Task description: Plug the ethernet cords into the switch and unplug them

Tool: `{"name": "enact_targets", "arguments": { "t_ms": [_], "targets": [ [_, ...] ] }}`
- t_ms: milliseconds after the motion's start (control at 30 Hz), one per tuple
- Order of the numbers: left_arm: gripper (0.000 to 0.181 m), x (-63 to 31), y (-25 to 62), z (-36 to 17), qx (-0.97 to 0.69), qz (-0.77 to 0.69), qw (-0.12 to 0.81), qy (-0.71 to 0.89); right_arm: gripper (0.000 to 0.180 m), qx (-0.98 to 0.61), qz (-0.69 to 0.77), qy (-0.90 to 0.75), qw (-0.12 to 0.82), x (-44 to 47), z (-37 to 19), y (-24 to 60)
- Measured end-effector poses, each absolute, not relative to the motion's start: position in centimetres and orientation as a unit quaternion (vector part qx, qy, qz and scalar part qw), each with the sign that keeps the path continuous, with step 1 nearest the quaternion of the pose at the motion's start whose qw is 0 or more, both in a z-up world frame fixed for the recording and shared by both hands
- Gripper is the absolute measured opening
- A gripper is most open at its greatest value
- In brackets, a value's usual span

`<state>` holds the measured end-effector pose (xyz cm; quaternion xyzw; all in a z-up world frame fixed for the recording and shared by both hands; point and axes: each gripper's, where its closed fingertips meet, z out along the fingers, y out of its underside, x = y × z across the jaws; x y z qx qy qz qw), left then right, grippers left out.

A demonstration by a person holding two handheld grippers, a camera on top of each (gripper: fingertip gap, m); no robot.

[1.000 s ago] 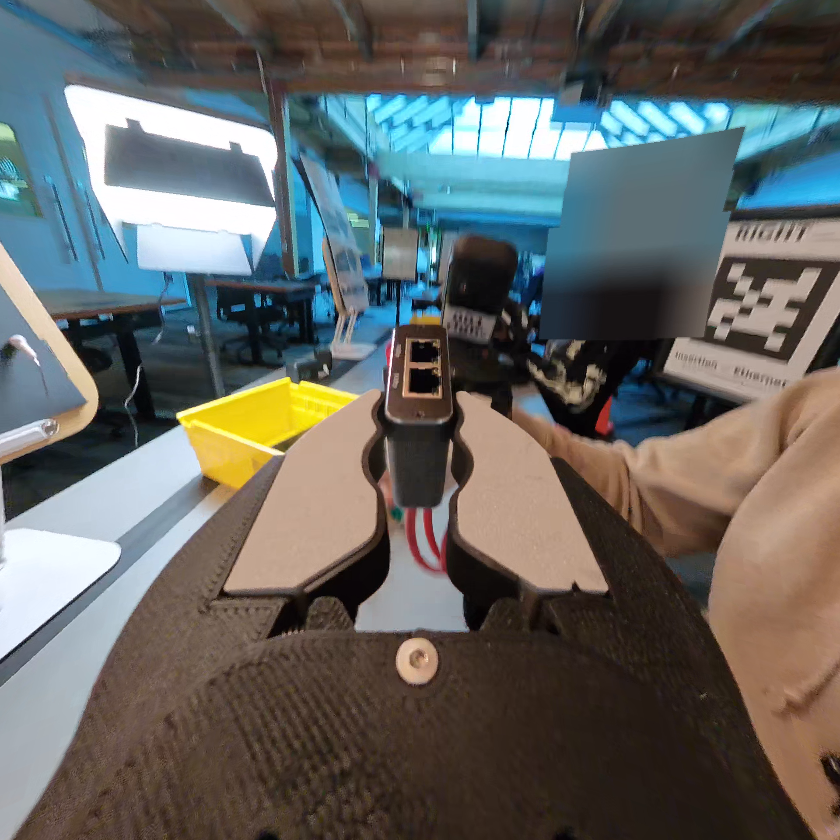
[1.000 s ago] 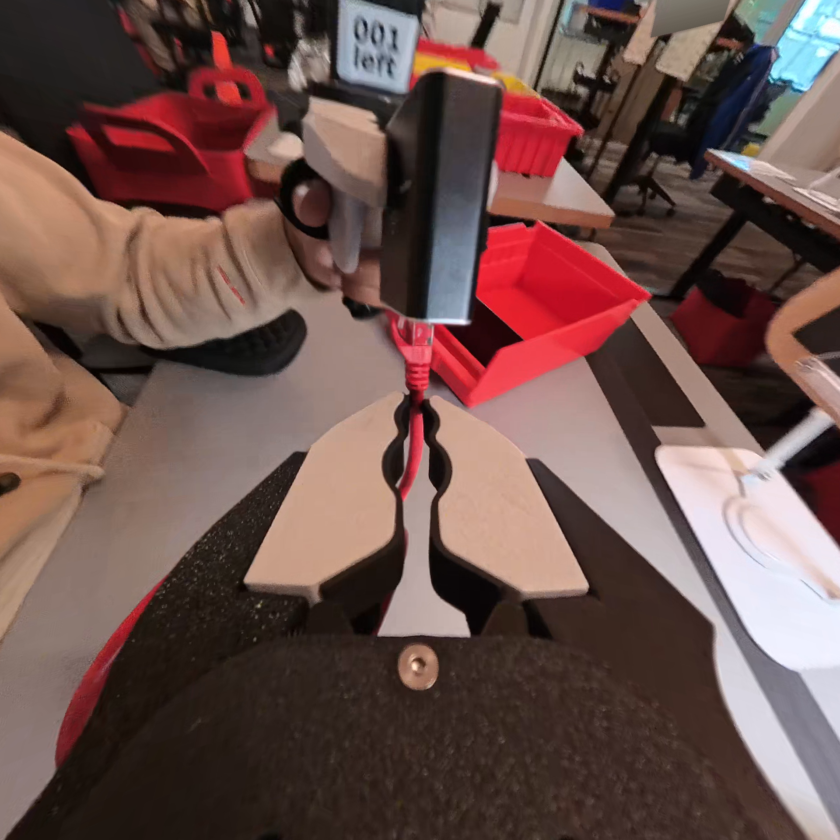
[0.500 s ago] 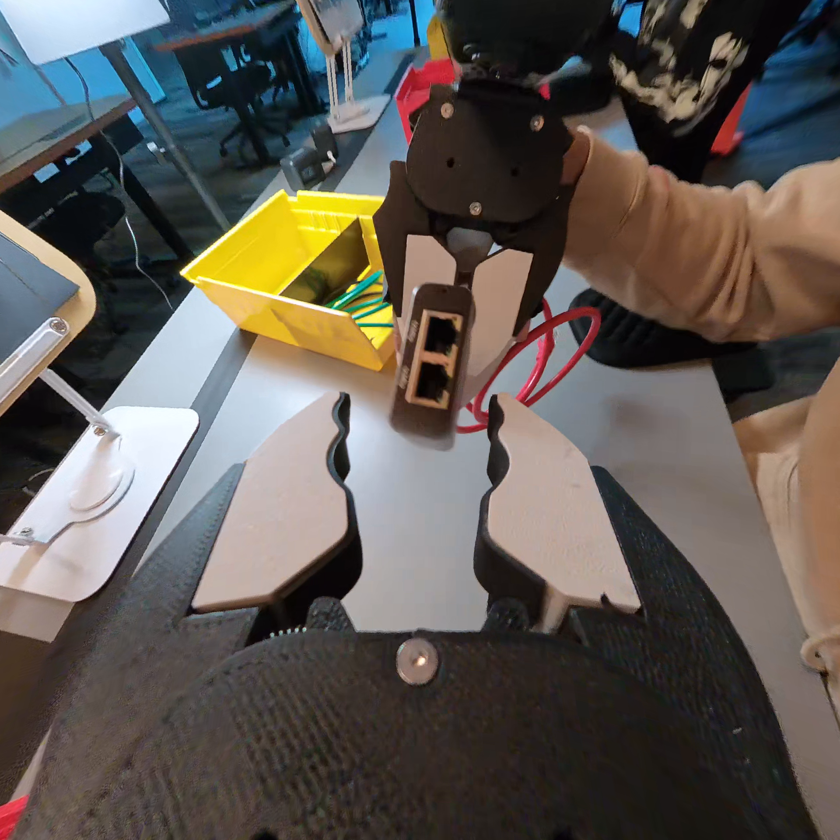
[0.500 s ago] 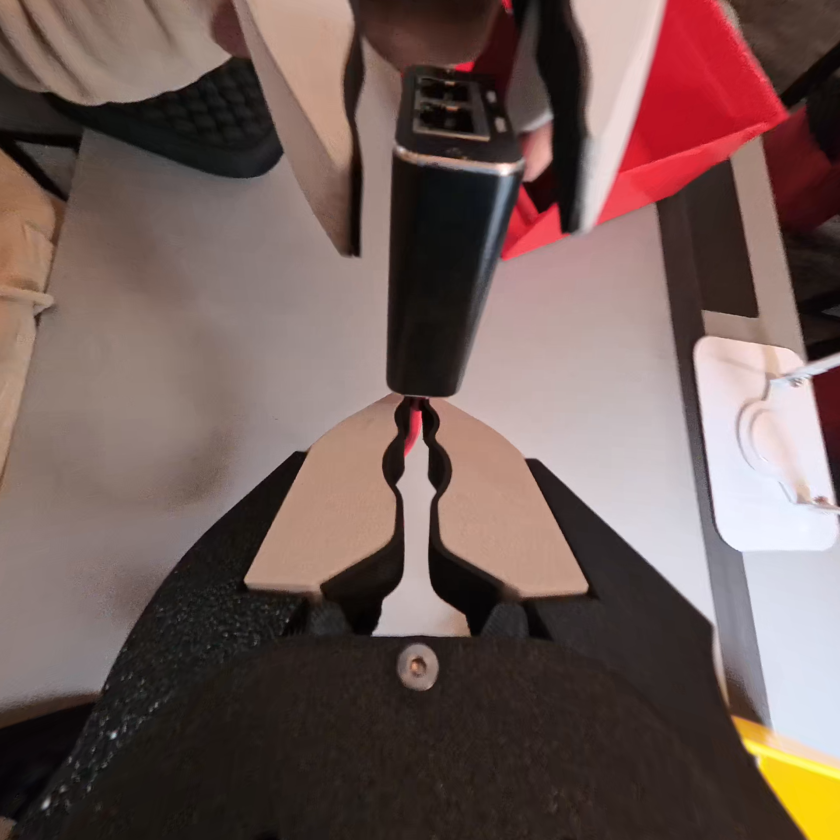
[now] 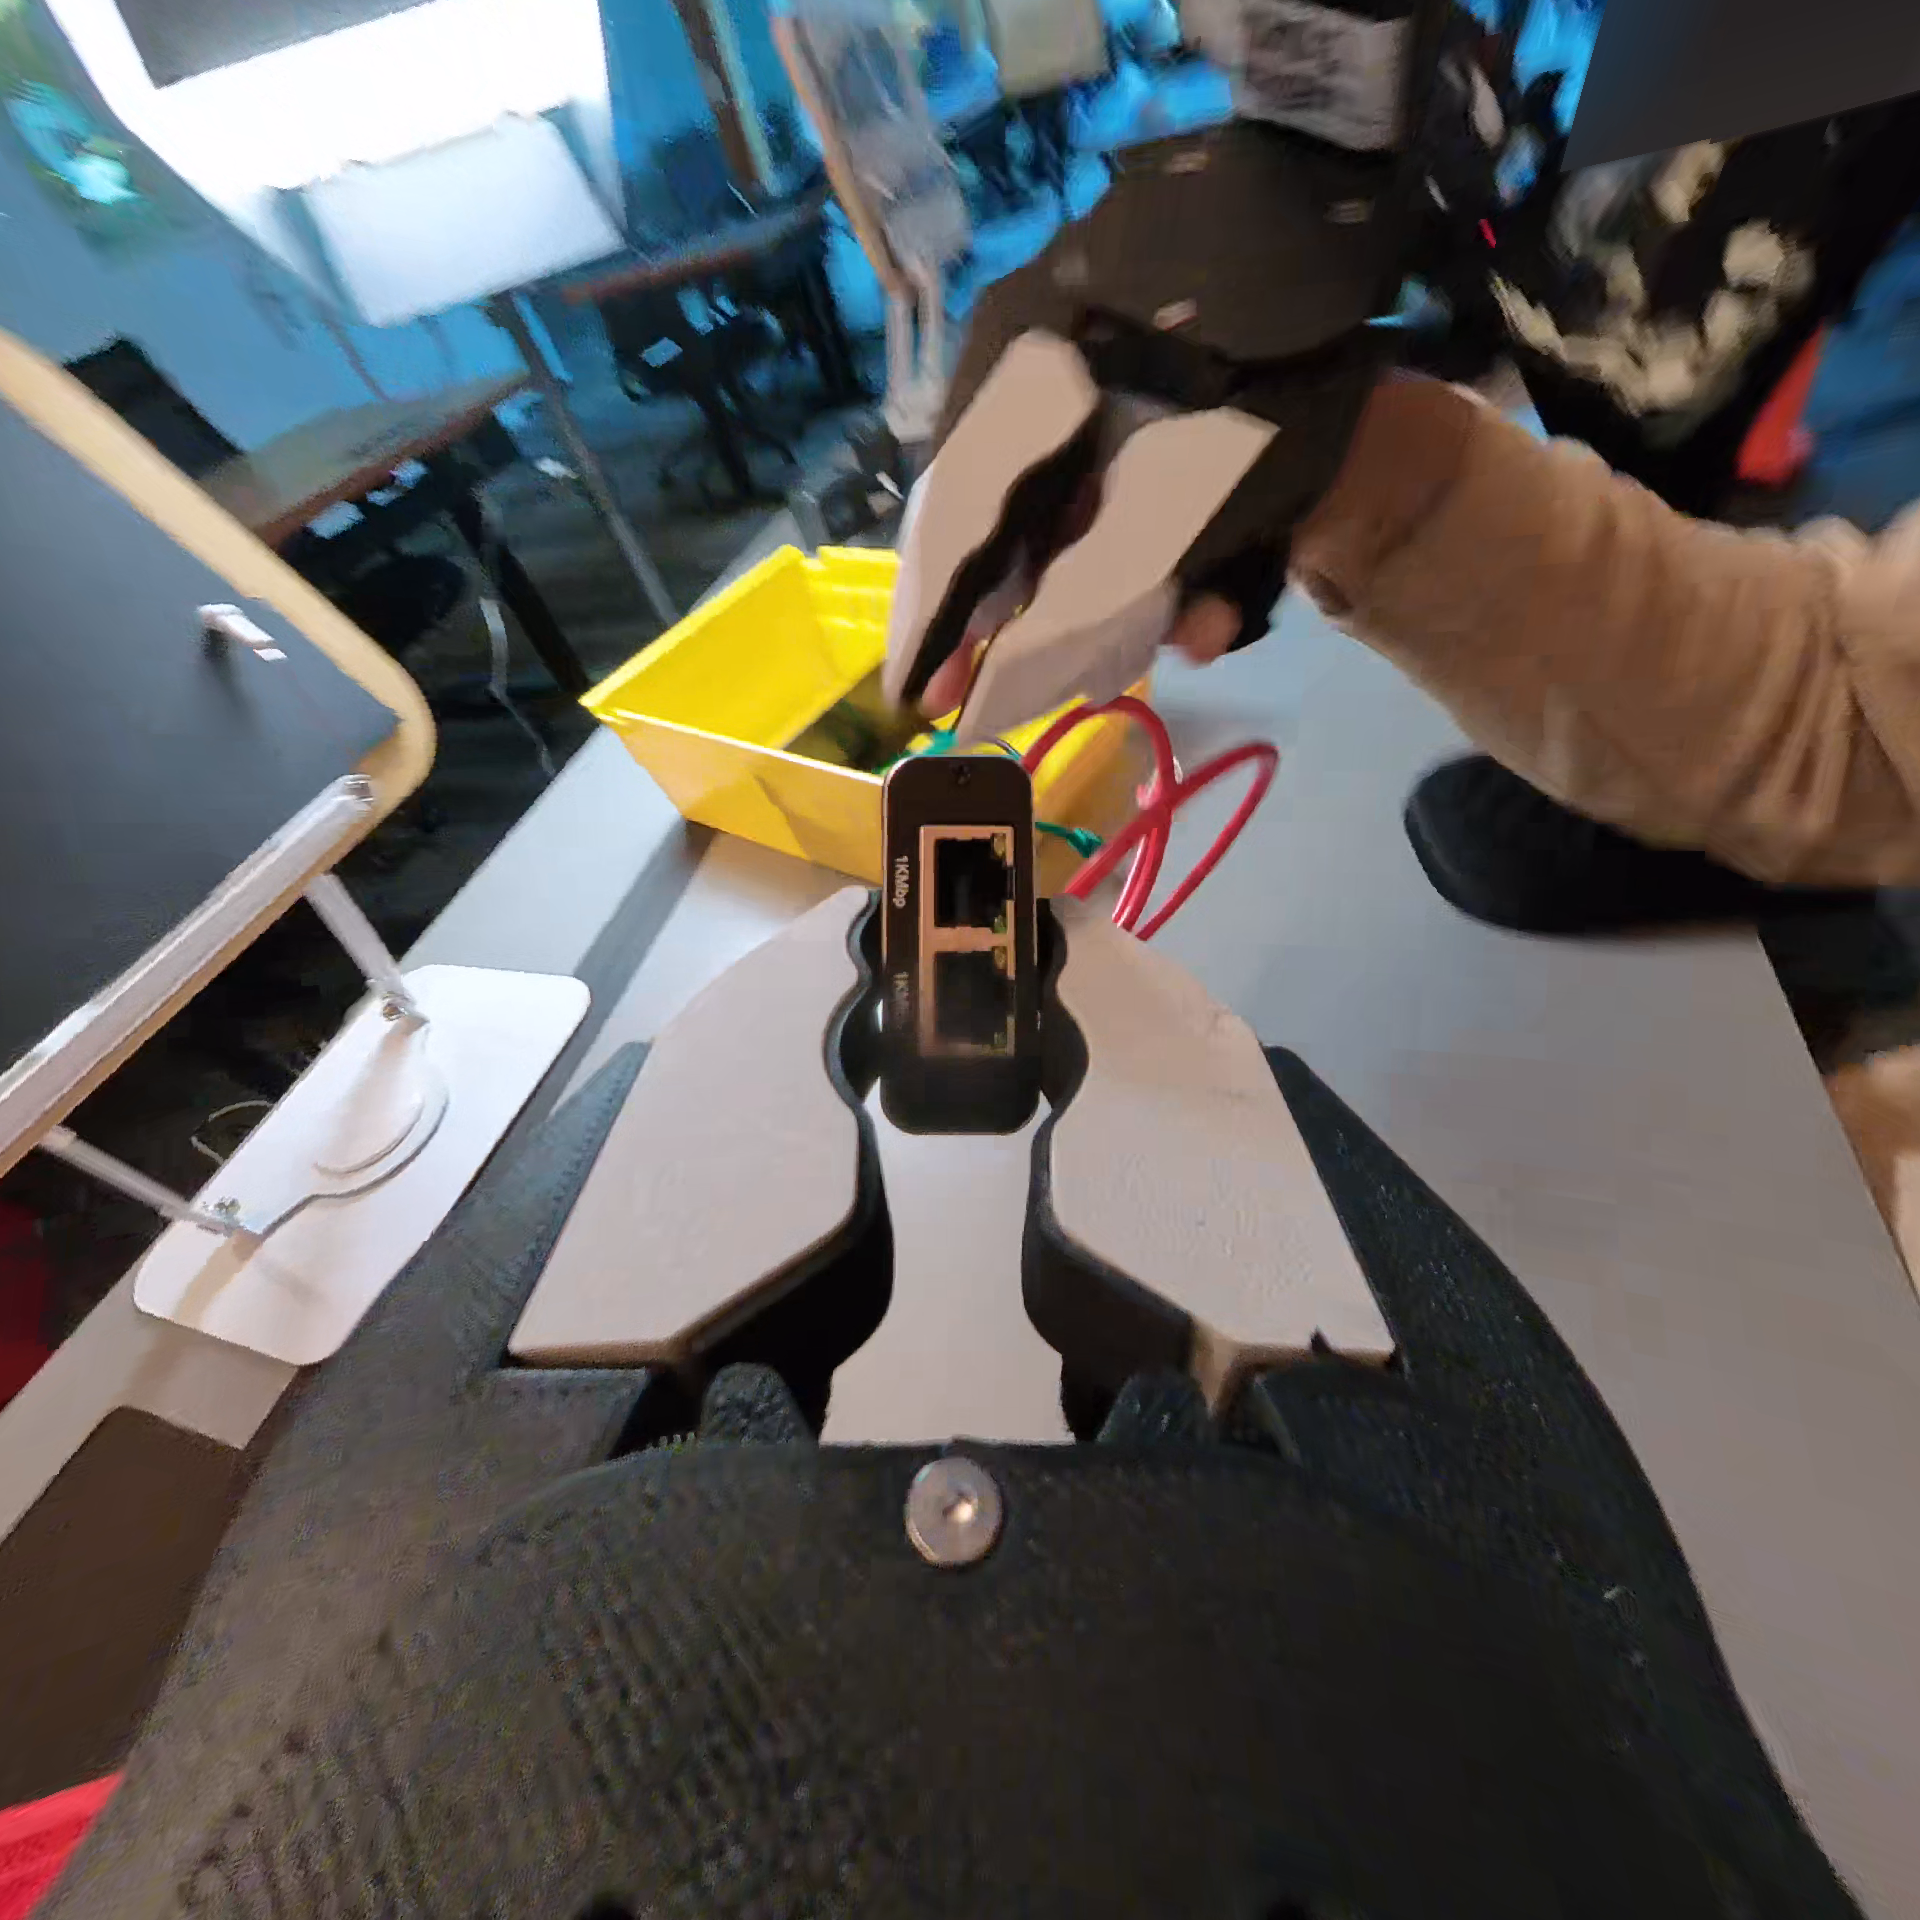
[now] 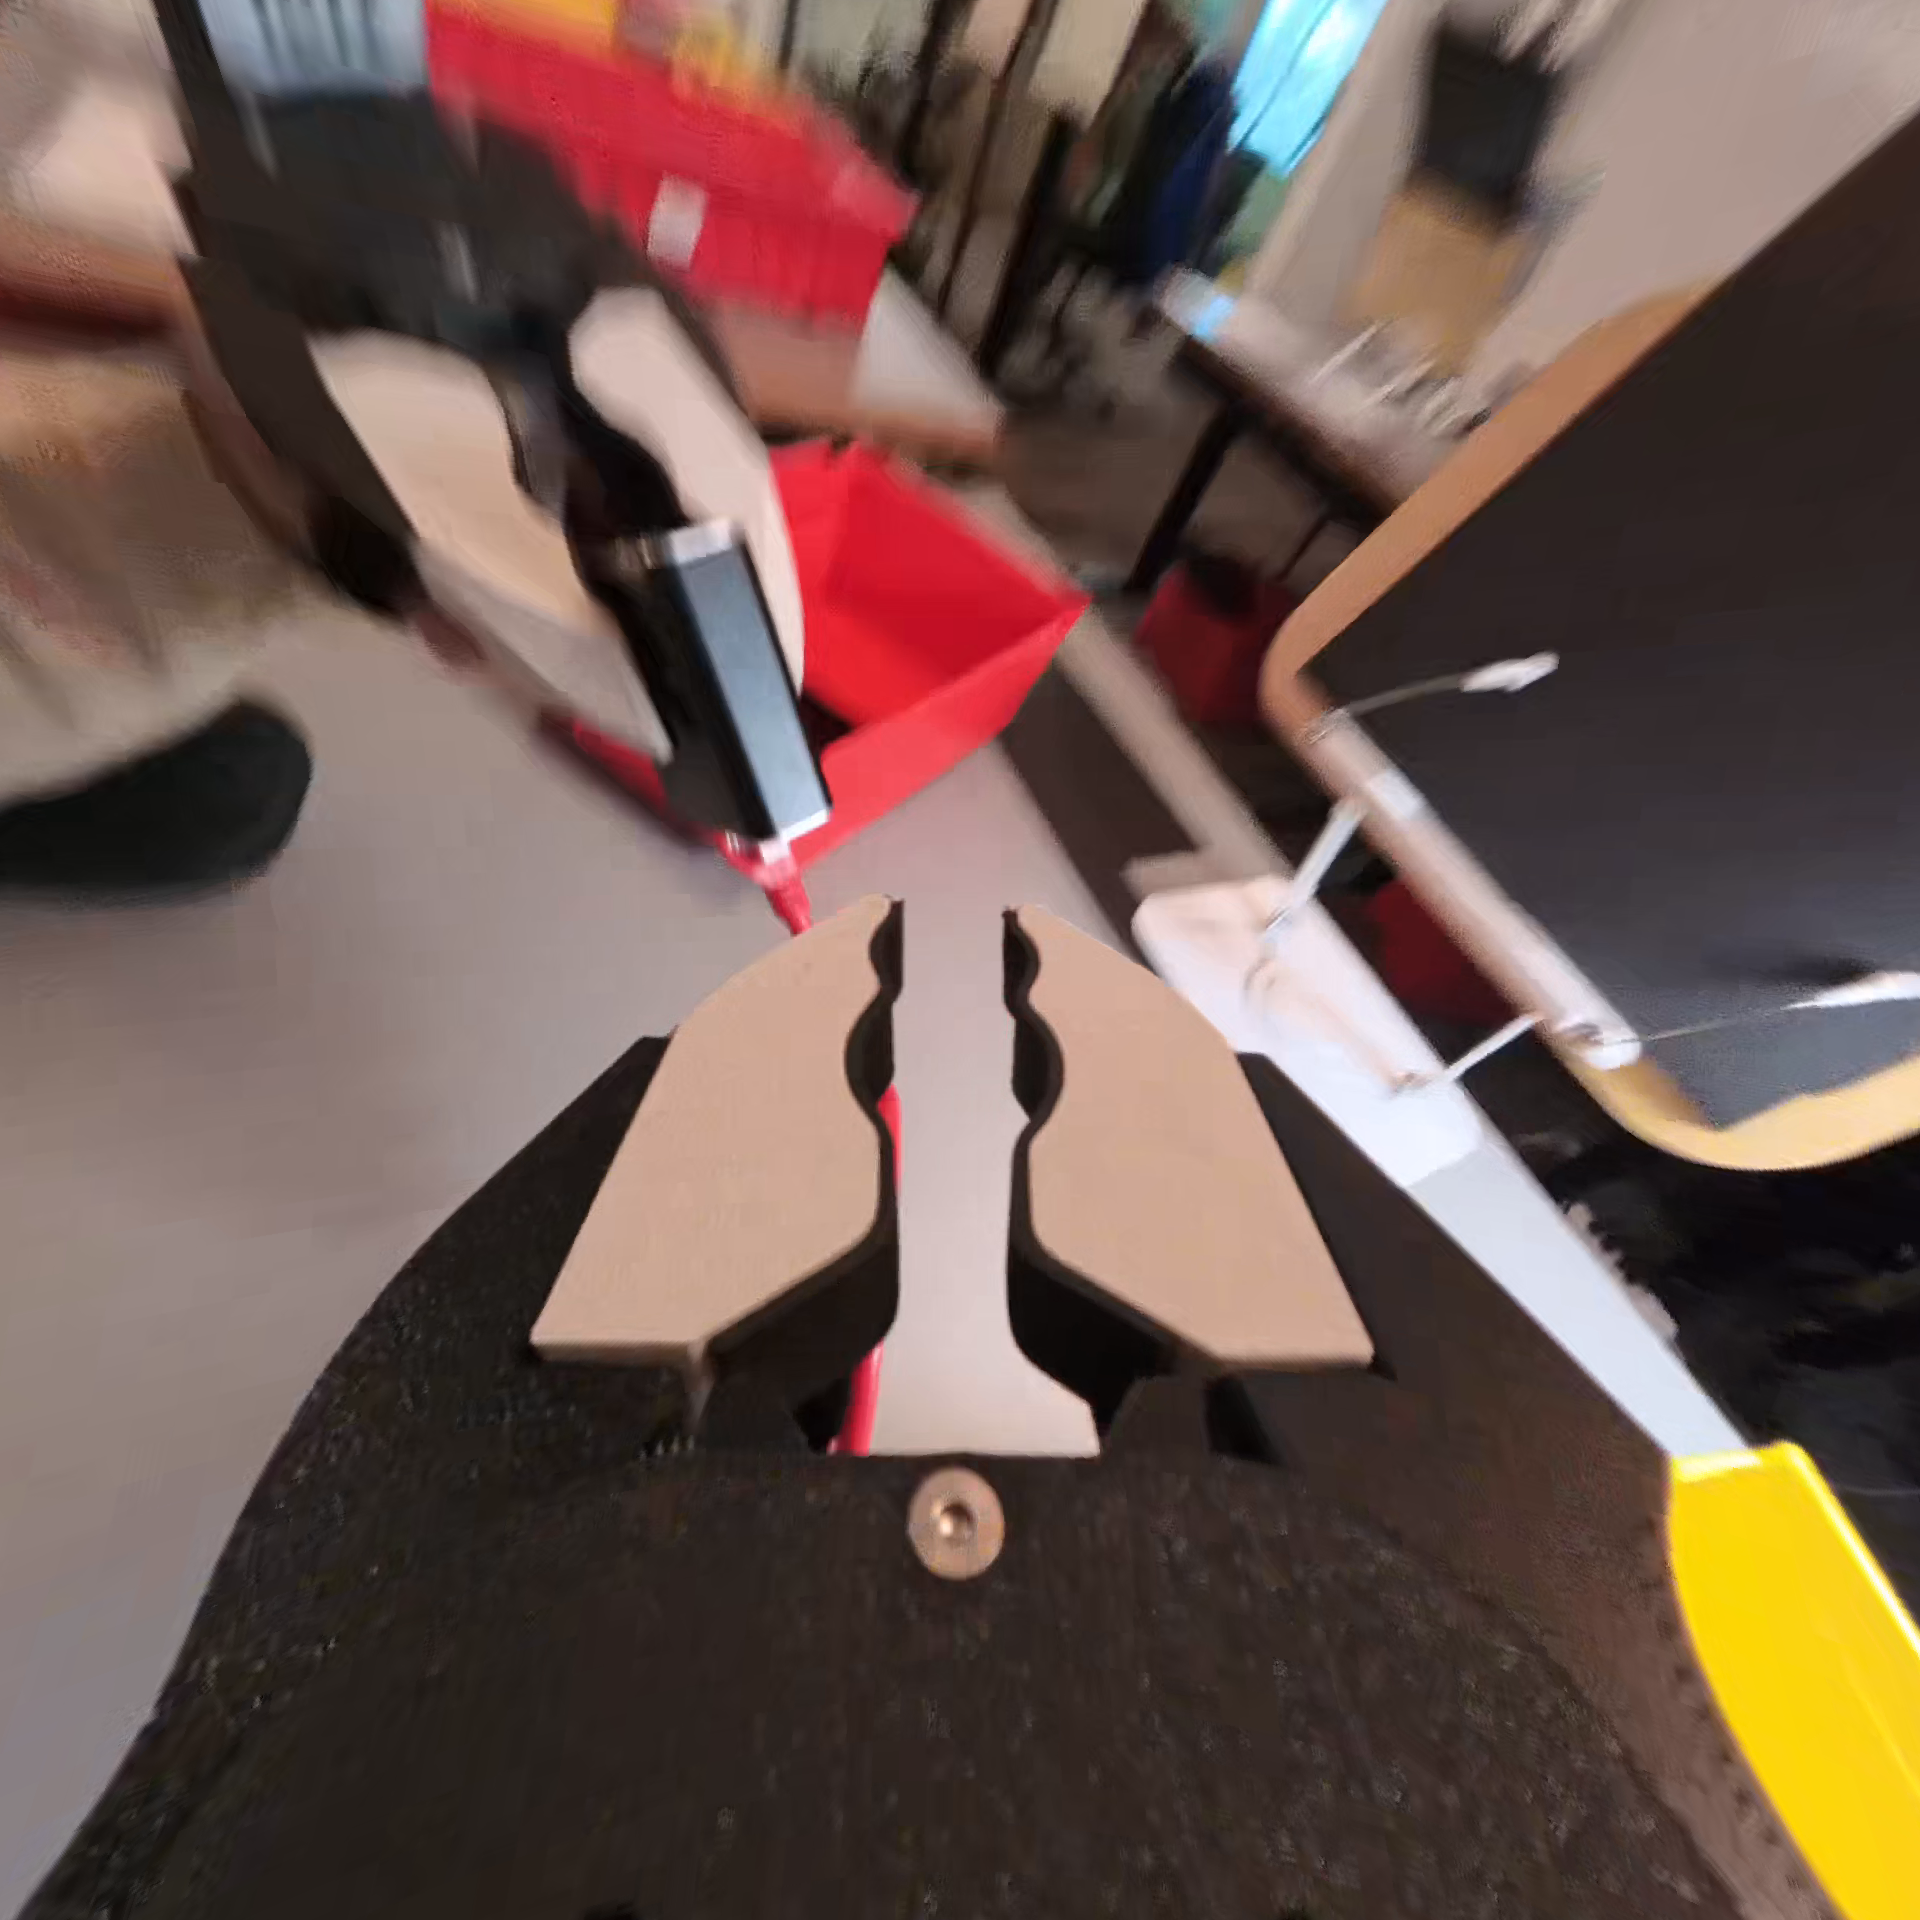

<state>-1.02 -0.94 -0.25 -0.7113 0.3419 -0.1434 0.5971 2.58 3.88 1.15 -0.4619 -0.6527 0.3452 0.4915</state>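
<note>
My left gripper [image 5: 958,914] is shut on the black switch [image 5: 958,977], held above the grey table [image 5: 1403,1091]. Two empty ports face the left wrist camera. In the right wrist view the switch [image 6: 738,675] sits tilted between the left gripper's fingers [image 6: 499,540]. A red ethernet cord [image 6: 781,894] is plugged into its near end. My right gripper [image 6: 951,914] is open and empty, and the red cord runs beside and under its left finger. In the left wrist view the right gripper [image 5: 961,696] hovers over the yellow bin, and the red cord [image 5: 1195,821] loops behind the switch.
A yellow bin [image 5: 748,717] with green cords stands at the table's far edge. A red bin [image 6: 935,644] stands behind the switch. A black board with a wooden rim [image 6: 1662,727] on a white base [image 5: 343,1143] stands at the table's side. A person's beige sleeve [image 5: 1610,644] reaches in.
Half a second ago my left gripper was open and the switch hung from the cord in my shut right gripper. Now my left is shut on the switch and my right has opened off the cord.
</note>
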Motion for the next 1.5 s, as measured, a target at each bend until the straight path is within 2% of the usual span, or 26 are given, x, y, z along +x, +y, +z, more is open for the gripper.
{"name": "enact_targets", "arguments": {
  "t_ms": [33, 100, 167, 300, 400, 567, 767, 833, 967, 1067, 1200, 1300, 1367, 1500],
  "targets": [
    [0.026, -2.0, -0.5, 0.3, -0.707, -0.152, 0.615, 0.316, 0.019, -0.45, 0.371, -0.623, 0.521, 3.4, 3.6, 3.5],
    [0.026, -3.9, 0.3, 1.1, -0.695, -0.182, 0.645, 0.261, 0.017, -0.41, 0.41, -0.601, 0.55, 4.8, 7.0, 1.0],
    [0.026, -5.8, 1.0, 1.7, -0.682, -0.206, 0.672, 0.203, 0.018, -0.383, 0.418, -0.625, 0.536, 4.8, 7.3, -2.2],
    [0.026, -8.4, 1.5, 2.9, -0.639, -0.261, 0.717, 0.102, 0.027, -0.401, 0.471, -0.673, 0.405, 0.0, 1.5, -7.2],
    [0.026, -9.2, 1.3, 3.7, -0.608, -0.276, 0.742, 0.056, 0.038, -0.421, 0.518, -0.648, 0.365, -4.4, -3.3, -8.5],
    [0.026, -8.9, 0.8, 4.7, -0.561, -0.315, 0.765, 0.006, 0.054, -0.428, 0.558, -0.591, 0.395, -6.5, -5.6, -6.9],
    [0.025, -7.9, 0.7, 4.6, -0.514, -0.411, 0.751, -0.053, 0.055, -0.41, 0.575, -0.495, 0.507, -4.5, -1.2, -1.8],
    [0.025, -8.6, 0.7, 4.7, -0.501, -0.428, 0.748, -0.079, 0.052, -0.383, 0.552, -0.527, 0.521, -4.1, -1.4, -1.9],
    [0.026, -11.2, 0.4, 5.0, -0.483, -0.435, 0.752, -0.11, 0.039, -0.266, 0.46, -0.656, 0.535, -4.2, -4.9, -5.3],
    [0.026, -12.9, -0.1, 5.4, -0.468, -0.438, 0.757, -0.128, 0.042, -0.252, 0.412, -0.699, 0.528, -5.3, -8.2, -6.1],
    [0.026, -13.9, -1.0, 6.4, -0.45, -0.441, 0.765, -0.133, 0.045, -0.204, 0.287, -0.748, 0.563, -6.1, -12.1, -5.7],
    [0.026, -14.0, -1.6, 7.2, -0.435, -0.458, 0.764, -0.13, 0.05, -0.225, 0.293, -0.744, 0.556, -6.7, -13.1, -5.6],
    [0.026, -13.4, -1.8, 7.5, -0.434, -0.461, 0.764, -0.121, 0.051, -0.271, 0.363, -0.708, 0.541, -6.7, -11.9, -5.2],
    [0.026, -10.1, -1.3, 7.1, -0.444, -0.484, 0.748, -0.096, 0.055, -0.351, 0.581, -0.545, 0.492, -5.3, -5.2, -3.8]
  ]
}}
